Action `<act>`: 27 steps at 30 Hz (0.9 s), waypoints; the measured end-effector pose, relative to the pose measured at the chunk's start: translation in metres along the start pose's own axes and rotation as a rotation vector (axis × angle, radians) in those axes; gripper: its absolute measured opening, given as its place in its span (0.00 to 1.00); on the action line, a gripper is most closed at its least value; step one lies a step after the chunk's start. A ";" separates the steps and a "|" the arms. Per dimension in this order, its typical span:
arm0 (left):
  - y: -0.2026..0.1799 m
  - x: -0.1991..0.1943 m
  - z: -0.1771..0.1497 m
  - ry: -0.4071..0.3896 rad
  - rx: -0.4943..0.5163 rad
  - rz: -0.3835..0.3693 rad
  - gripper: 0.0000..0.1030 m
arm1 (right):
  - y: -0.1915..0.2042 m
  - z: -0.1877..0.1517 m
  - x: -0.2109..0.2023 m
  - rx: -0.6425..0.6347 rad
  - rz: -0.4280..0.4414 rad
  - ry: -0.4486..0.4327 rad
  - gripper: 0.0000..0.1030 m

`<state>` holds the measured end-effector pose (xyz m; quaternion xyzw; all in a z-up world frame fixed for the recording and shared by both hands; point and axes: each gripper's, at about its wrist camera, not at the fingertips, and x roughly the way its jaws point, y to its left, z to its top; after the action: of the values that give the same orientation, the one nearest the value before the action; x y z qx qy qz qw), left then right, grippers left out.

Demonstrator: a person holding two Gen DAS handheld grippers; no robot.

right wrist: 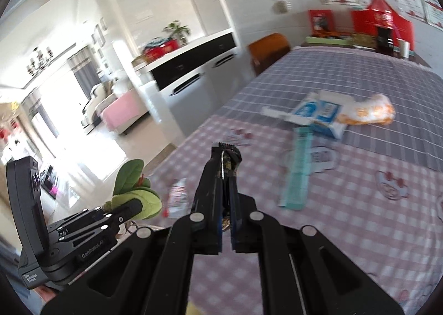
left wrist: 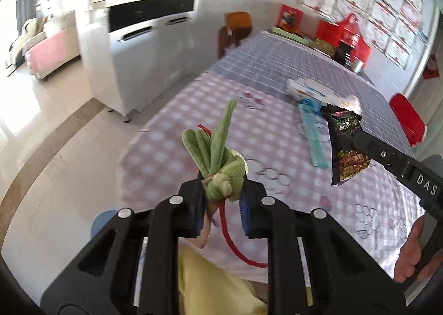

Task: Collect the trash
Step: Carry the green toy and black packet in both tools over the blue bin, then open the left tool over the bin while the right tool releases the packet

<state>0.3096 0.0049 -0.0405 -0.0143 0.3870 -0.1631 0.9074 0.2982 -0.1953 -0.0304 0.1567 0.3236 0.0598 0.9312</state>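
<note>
**Two grippers, each loaded, above the checked tablecloth**

Left gripper (left wrist: 223, 193): pinching a green fuzzy plant-like bundle (left wrist: 218, 154), red cord (left wrist: 235, 243) dangling below. Right gripper (right wrist: 227, 173): pressed together on a dark snack wrapper (left wrist: 347, 146), lifted clear of the tablecloth (right wrist: 332, 218). Left lying on the cloth: teal strip (right wrist: 297, 168), blue-white carton (right wrist: 318, 114), possibly an orange-white bag (right wrist: 368, 112), blurred.

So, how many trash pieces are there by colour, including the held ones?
Green: 1, leaf bundle in left gripper
Black: 1, snack wrapper in right gripper
Blue-white: 1, carton
Teal: 1, strip
Orange-white: 1, bag
Red-white: 1, blurred wrapper
Total: 6
</note>
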 end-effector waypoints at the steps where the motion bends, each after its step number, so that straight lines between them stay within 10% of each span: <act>1: 0.008 -0.004 -0.001 -0.001 -0.014 0.015 0.20 | 0.007 0.001 0.003 -0.009 0.013 0.005 0.05; 23: 0.181 -0.038 -0.061 0.075 -0.289 0.274 0.20 | 0.204 -0.048 0.097 -0.293 0.277 0.227 0.05; 27: 0.211 -0.029 -0.067 0.103 -0.327 0.295 0.45 | 0.219 -0.056 0.114 -0.311 0.281 0.264 0.05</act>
<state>0.3039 0.2202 -0.0997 -0.0961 0.4520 0.0355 0.8861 0.3504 0.0495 -0.0661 0.0460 0.4044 0.2579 0.8763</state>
